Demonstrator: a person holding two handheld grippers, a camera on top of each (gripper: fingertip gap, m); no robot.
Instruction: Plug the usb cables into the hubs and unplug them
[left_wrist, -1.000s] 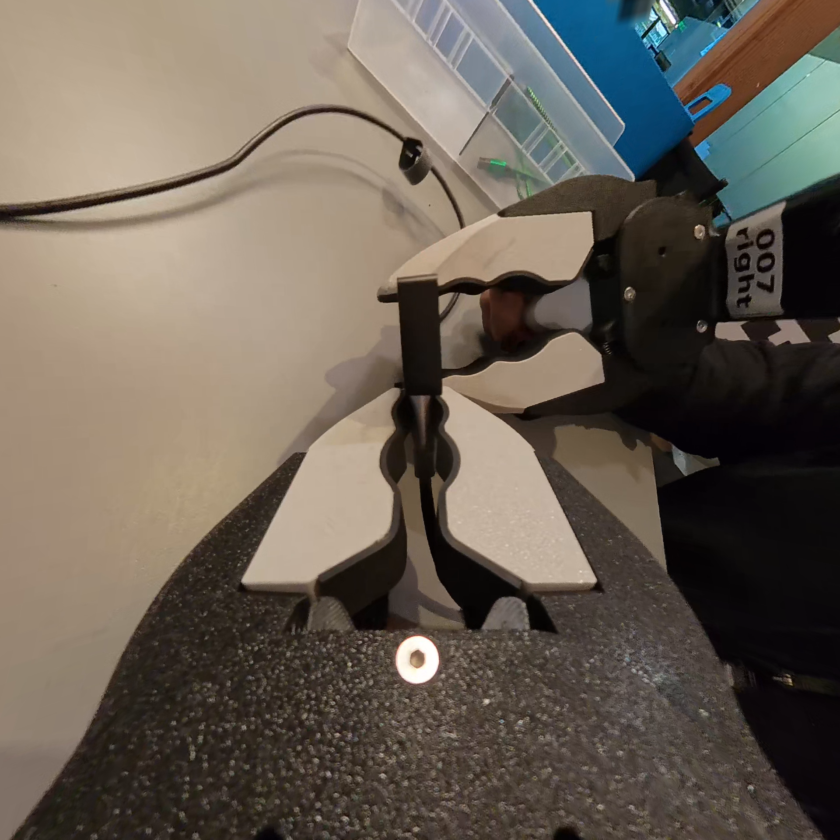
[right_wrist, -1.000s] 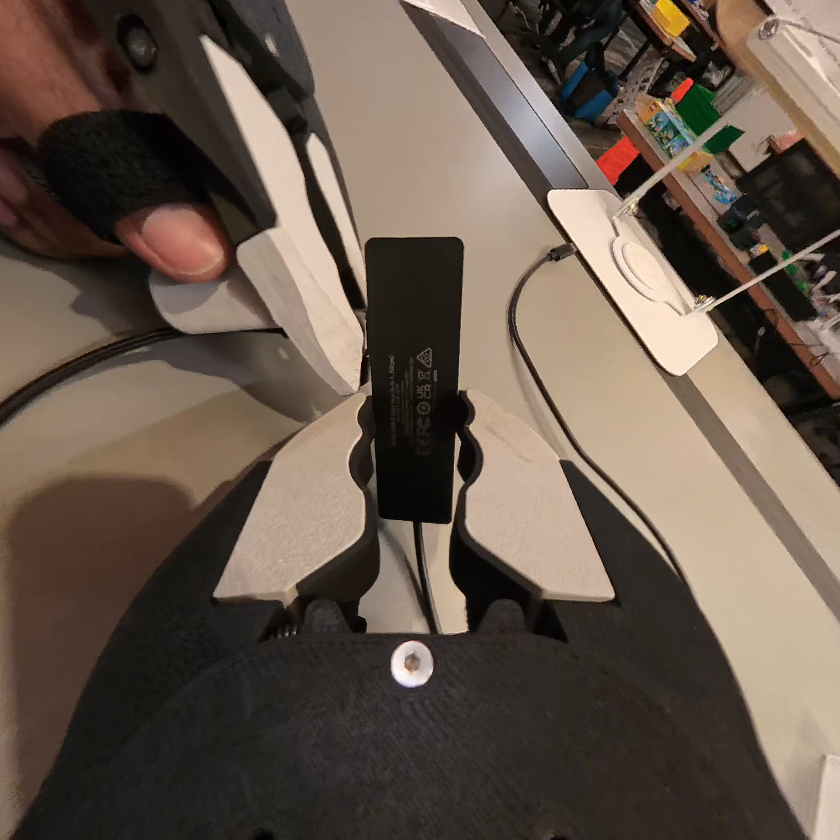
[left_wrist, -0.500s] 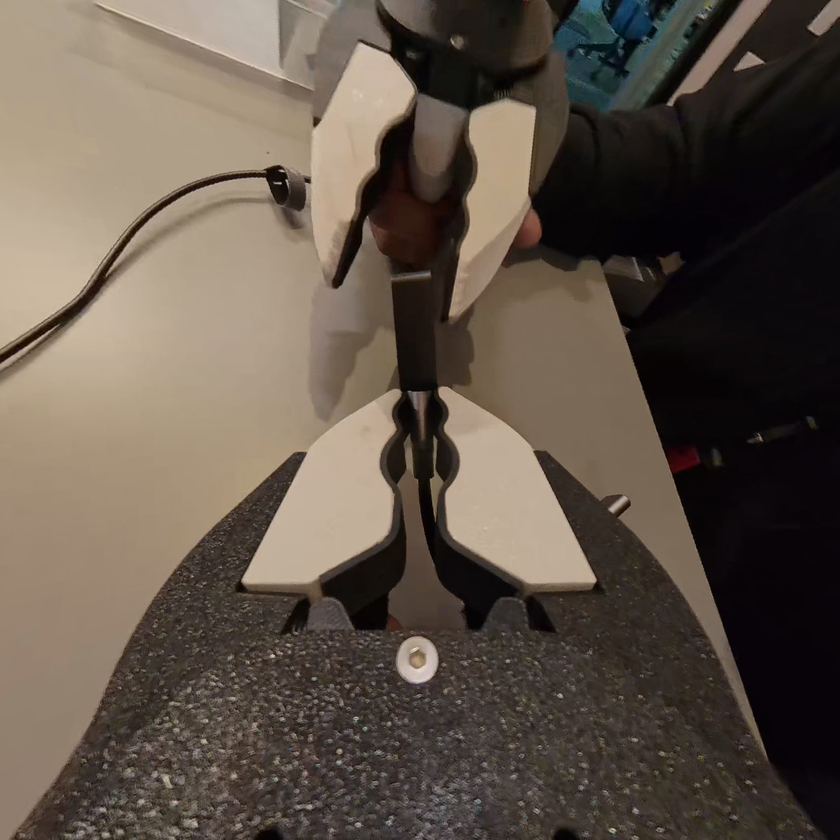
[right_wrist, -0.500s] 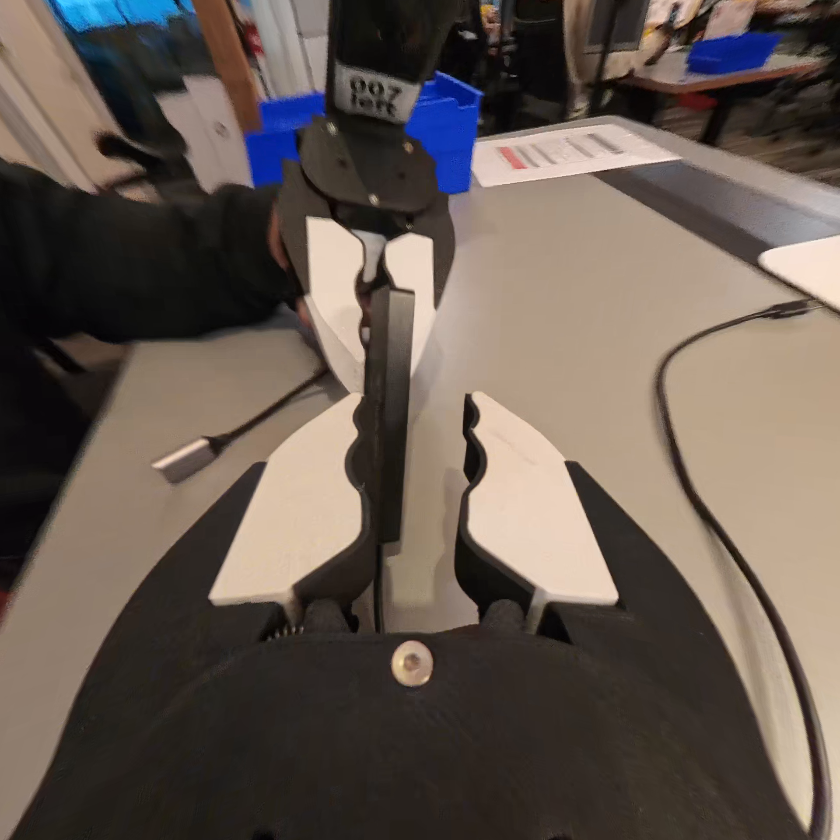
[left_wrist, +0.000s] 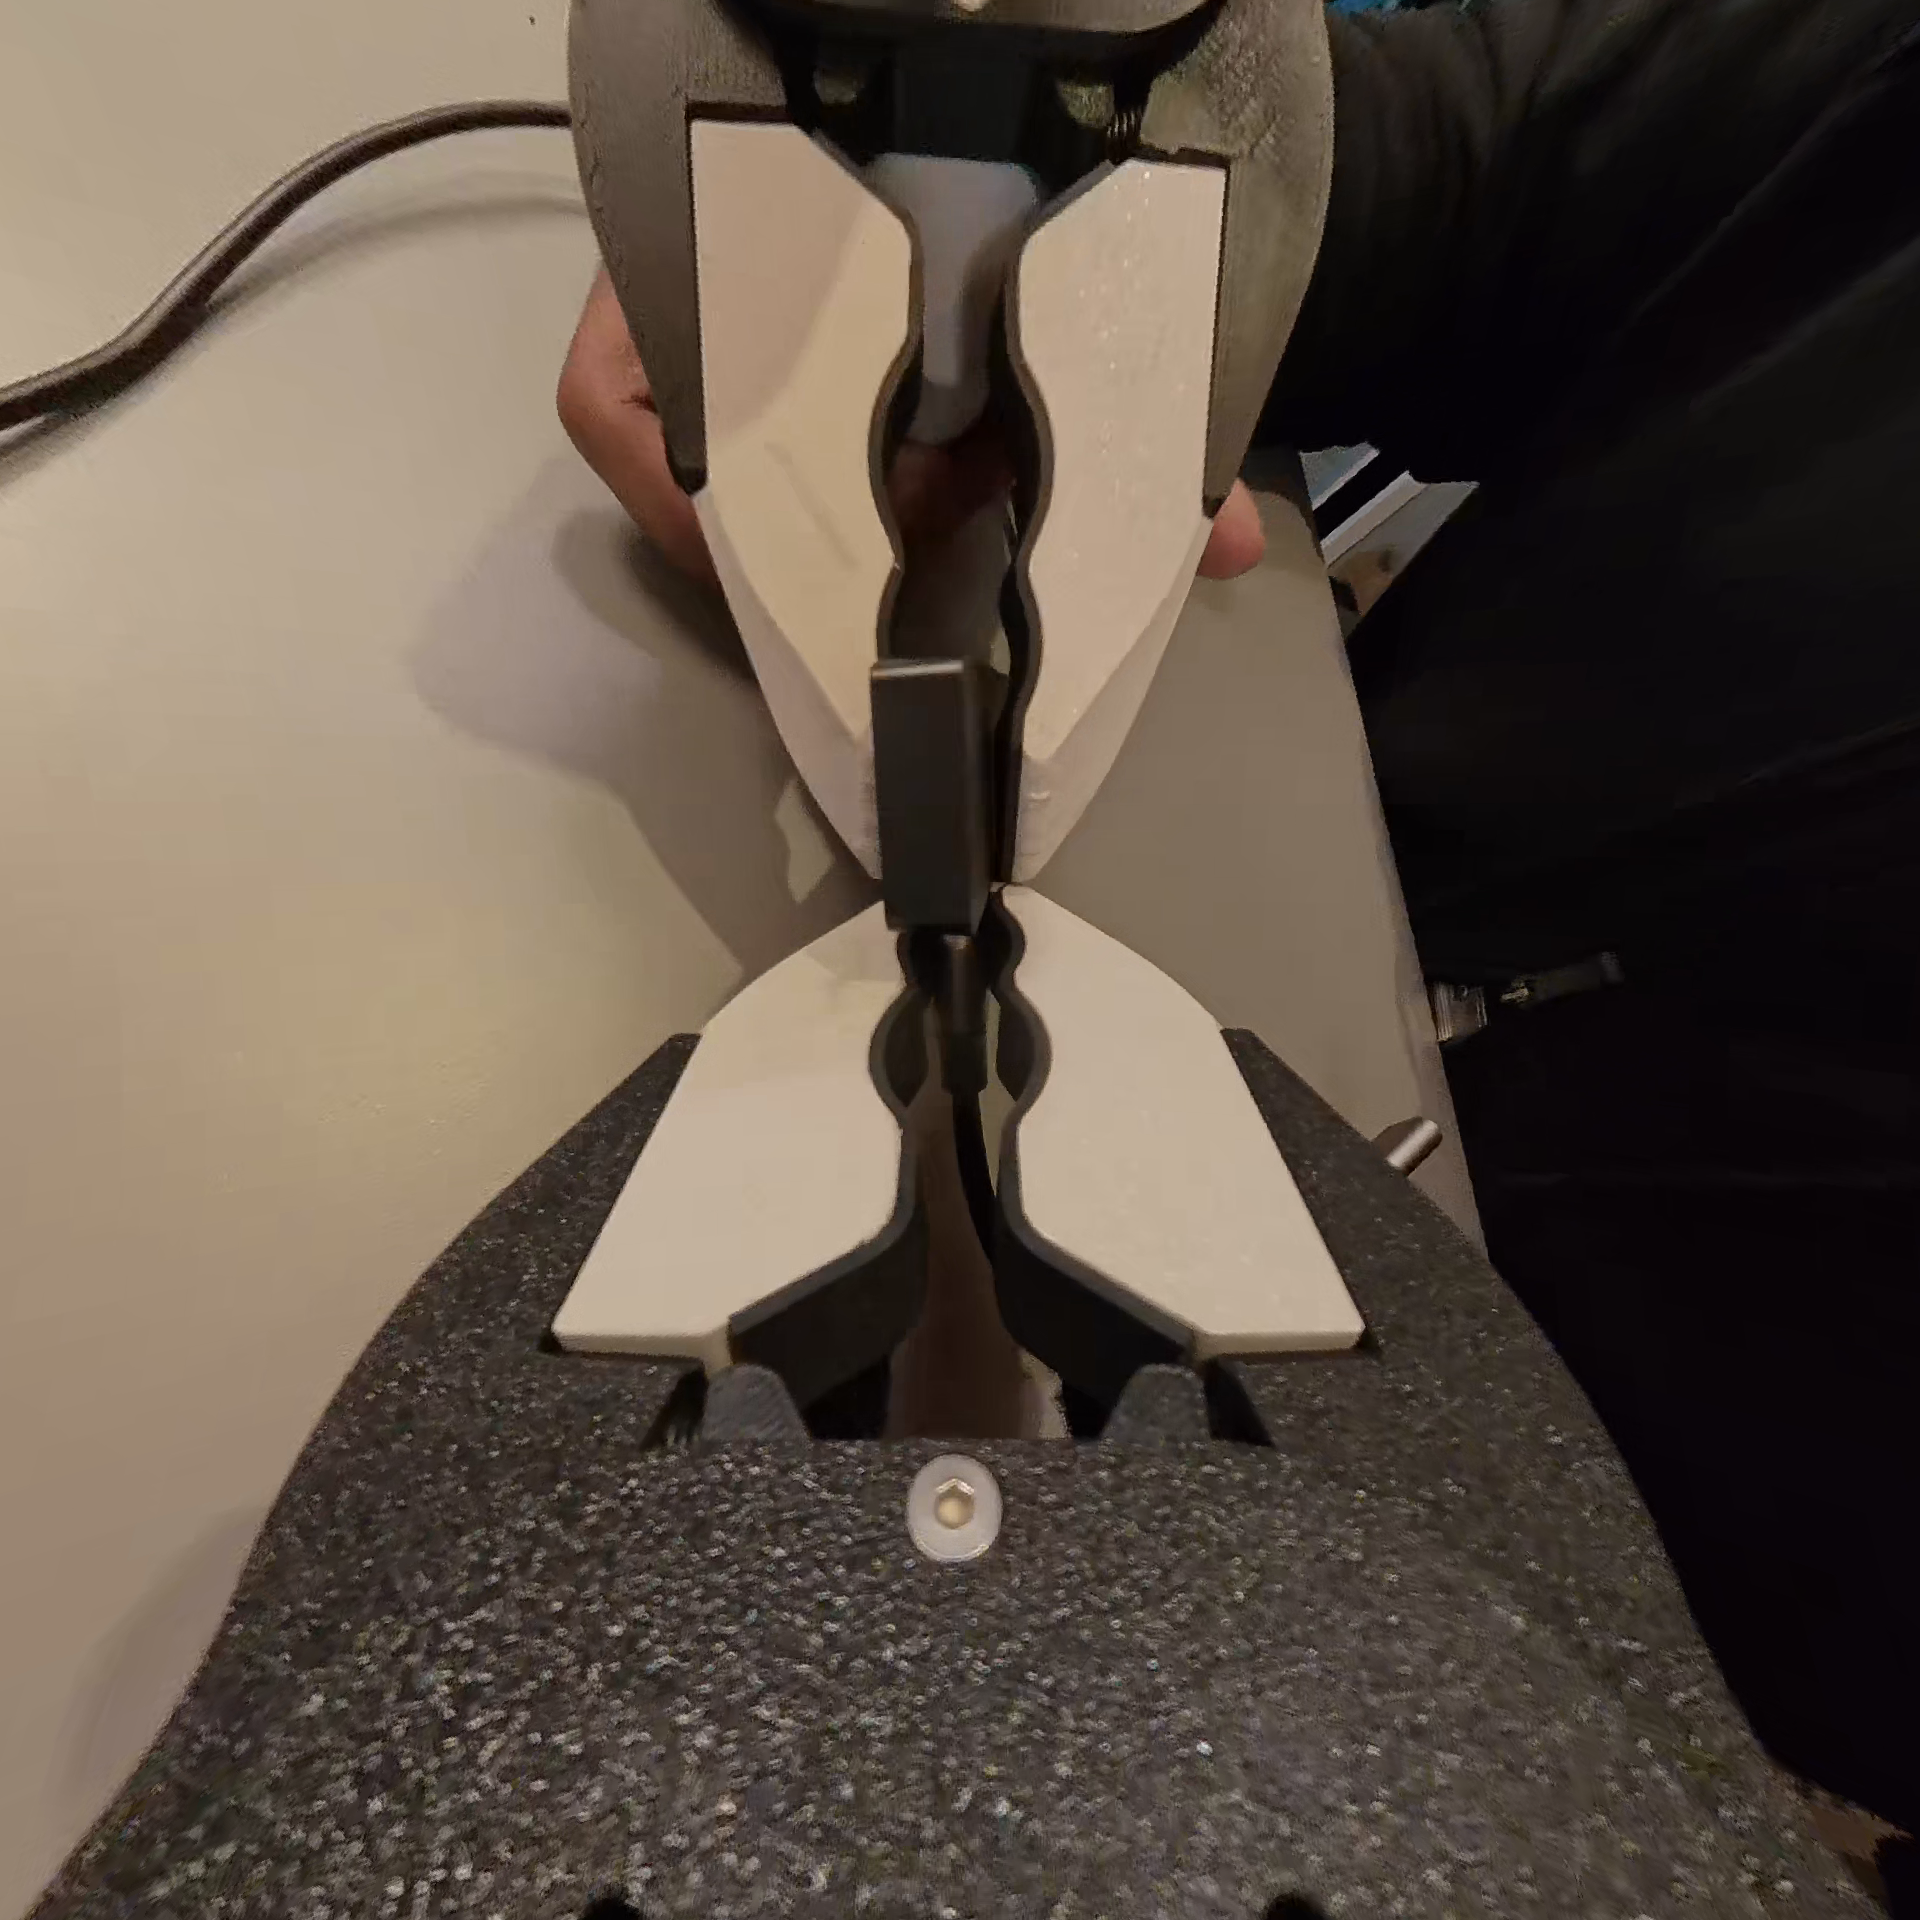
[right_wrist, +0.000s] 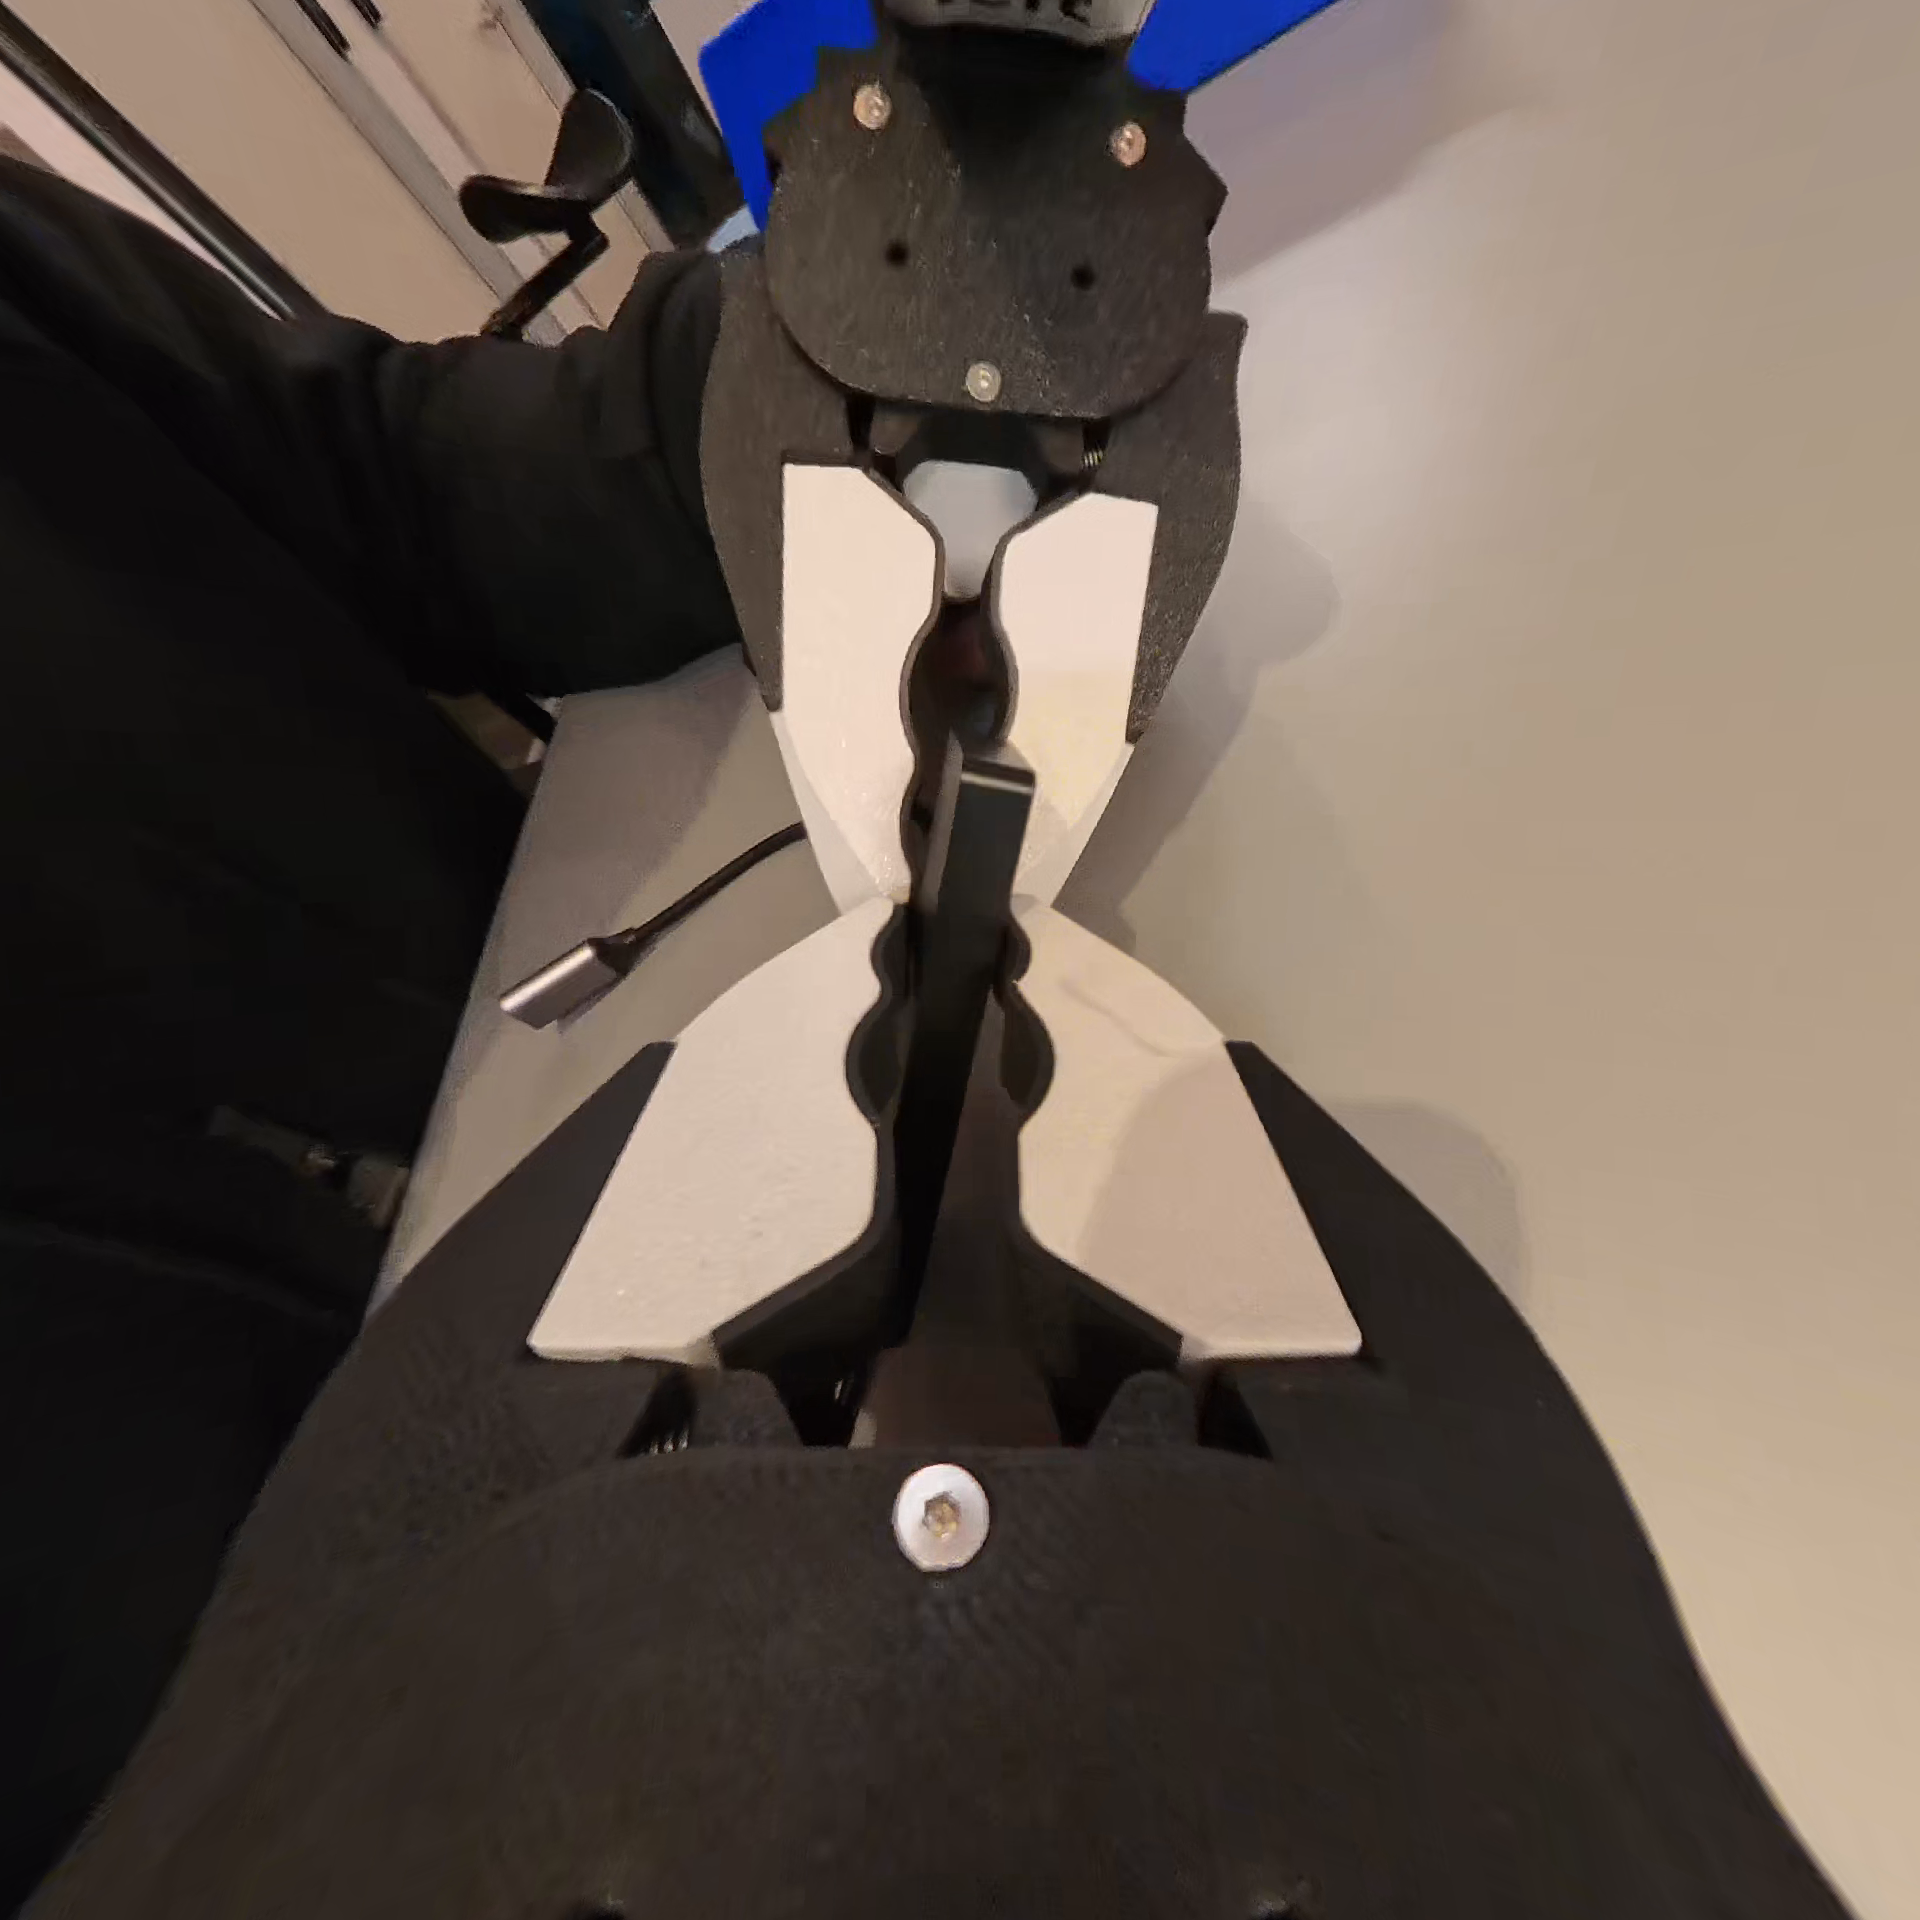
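Observation:
My left gripper (left_wrist: 951, 925) is shut on the black plug of a USB cable (left_wrist: 966, 1018), whose cord runs back between the fingers. The plug meets the end of a slim black hub (left_wrist: 930, 800). My right gripper (right_wrist: 956, 914) is shut on that hub (right_wrist: 961, 1039), seen edge-on. The two grippers face each other tip to tip above the beige table (left_wrist: 312, 935). The right gripper also shows in the left wrist view (left_wrist: 935, 862), and the left gripper shows in the right wrist view (right_wrist: 956, 883). The port itself is hidden.
A black cable (left_wrist: 260, 218) curves over the table at the upper left. A loose grey USB connector (right_wrist: 566, 982) on its cord lies near the table edge (right_wrist: 488, 935). A person's dark sleeve (right_wrist: 416, 499) and a blue bin (right_wrist: 790, 31) are behind. Both grippers' tips are close together, under 4 cm apart.
The grippers have swung round to face each other head-on and closed in tip to tip. The right fingers, apart half a second ago, are now shut on the hub.

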